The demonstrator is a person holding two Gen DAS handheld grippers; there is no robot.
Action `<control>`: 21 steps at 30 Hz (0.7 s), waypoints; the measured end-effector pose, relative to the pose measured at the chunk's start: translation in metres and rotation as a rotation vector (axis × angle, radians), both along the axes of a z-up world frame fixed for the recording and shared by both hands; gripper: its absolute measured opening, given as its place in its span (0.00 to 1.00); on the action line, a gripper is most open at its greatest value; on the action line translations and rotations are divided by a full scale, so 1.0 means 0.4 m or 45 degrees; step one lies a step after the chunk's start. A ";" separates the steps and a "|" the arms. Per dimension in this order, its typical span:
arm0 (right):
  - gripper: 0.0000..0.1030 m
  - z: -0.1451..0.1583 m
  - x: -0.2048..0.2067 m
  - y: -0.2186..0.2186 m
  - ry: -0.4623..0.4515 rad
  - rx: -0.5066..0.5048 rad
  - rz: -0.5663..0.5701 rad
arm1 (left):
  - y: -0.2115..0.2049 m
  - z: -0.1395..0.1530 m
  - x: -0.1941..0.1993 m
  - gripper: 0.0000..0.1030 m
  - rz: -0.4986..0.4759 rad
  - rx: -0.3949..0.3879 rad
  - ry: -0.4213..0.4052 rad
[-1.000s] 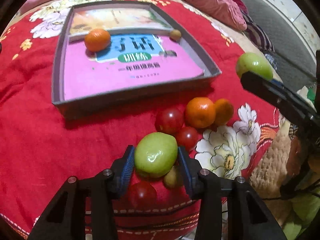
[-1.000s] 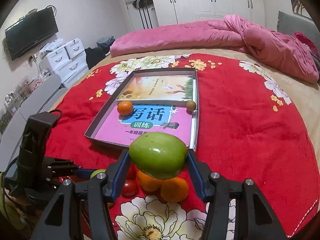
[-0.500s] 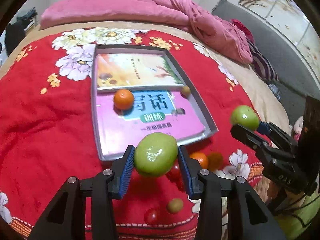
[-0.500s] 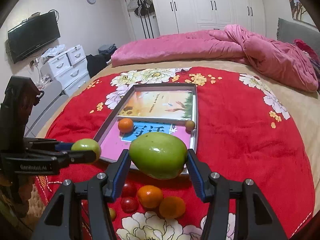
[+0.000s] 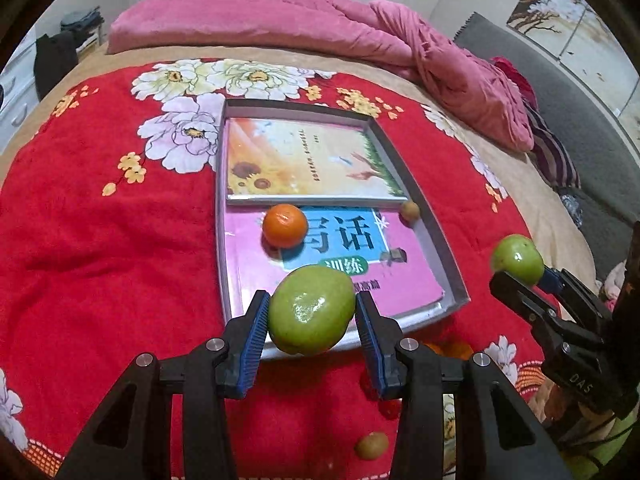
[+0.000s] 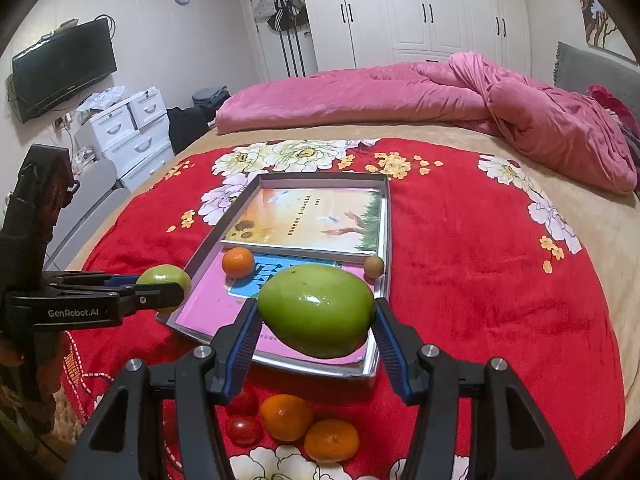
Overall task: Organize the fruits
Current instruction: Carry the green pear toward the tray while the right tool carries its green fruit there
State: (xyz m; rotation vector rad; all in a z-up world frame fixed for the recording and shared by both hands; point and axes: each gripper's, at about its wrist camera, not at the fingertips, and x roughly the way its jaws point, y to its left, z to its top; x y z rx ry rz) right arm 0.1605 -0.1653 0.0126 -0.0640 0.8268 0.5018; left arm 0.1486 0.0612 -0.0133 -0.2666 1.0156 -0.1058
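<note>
Green and glossy, one firm fruit sits pinched at its middle in the left gripper and another in the right gripper, both slippery-looking, light, aloft near the tray

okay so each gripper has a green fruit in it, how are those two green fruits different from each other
The green fruit in the right gripper is longer and egg-shaped; the green fruit in the left gripper is rounder. The right one lies sideways, gripped at its two ends; the left one is gripped across its sides. Both are glossy green, clamped between blue pads and held above the tray.
</note>
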 end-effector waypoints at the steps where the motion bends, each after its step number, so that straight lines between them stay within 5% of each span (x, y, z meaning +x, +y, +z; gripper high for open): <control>1: 0.55 -0.001 0.003 0.001 0.001 -0.001 -0.001 | 0.000 -0.002 0.004 0.43 0.004 0.009 -0.002; 21: 0.55 -0.045 0.045 0.052 0.048 -0.045 0.021 | -0.009 -0.069 0.034 0.43 0.031 0.093 0.022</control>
